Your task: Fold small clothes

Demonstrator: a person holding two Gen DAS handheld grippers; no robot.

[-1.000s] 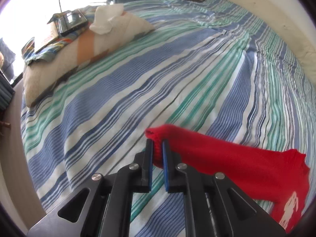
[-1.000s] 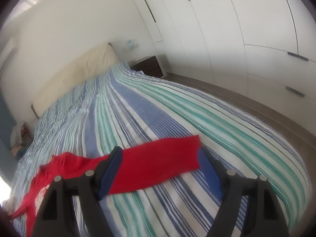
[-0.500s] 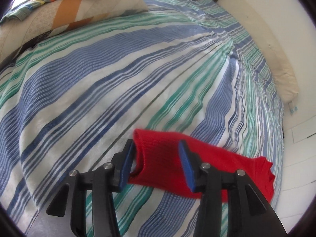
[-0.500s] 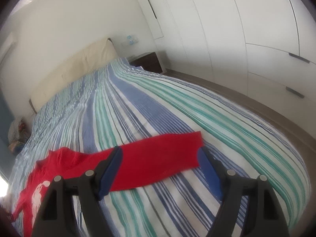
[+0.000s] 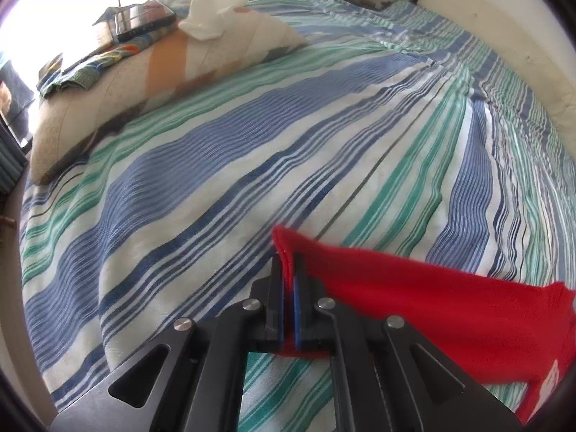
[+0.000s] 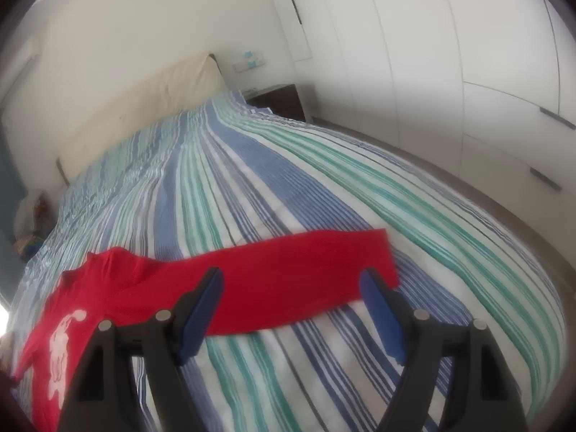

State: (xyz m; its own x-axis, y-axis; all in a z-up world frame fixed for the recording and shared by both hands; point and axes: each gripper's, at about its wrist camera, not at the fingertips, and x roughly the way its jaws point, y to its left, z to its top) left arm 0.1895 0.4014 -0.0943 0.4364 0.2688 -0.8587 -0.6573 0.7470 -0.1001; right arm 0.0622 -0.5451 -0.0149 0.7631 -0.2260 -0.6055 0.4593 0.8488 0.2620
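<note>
We note a red knit garment [image 6: 273,280], soft w/ a fine rib, long-sleeved, lying on a striped bedspread [image 5: 252,151] of woven cotton-type cloth in blue, green and white bands. A white printed figure [image 6: 61,345] sits on the garment's chest, seen to the left of the right claw [image 6: 293,306].

Edges & room: the sleeve cuff [image 6: 385,252] ends in a straight cut edge just ahead and right of the right claw's right pad. Beyond both claws the bedspread runs wide w/ only shallow creases. Far ahead-left of the left claw [image 5: 288,284] lies a cream pillow [image 5: 162,68] carrying a folded white cloth [image 5: 212,10] and a dark tablet-like item [image 5: 140,18]. Far ahead of the right claw we see a cream headboard [image 6: 144,108] and a dark nightstand [image 6: 280,99]; white wardrobe doors [image 6: 450,54] stand to its right.

Left claw: jaws drawn nearly together, blue pads pinching the other sleeve's hemmed edge, approx. at the cuff; red cloth trails off right of it, raised off the bedspread at the pinch.

Right claw: jaws spread wide, holding nothing. The sleeve lies across the gap between the pads; whether the pads touch the cloth we cannot tell.
</note>
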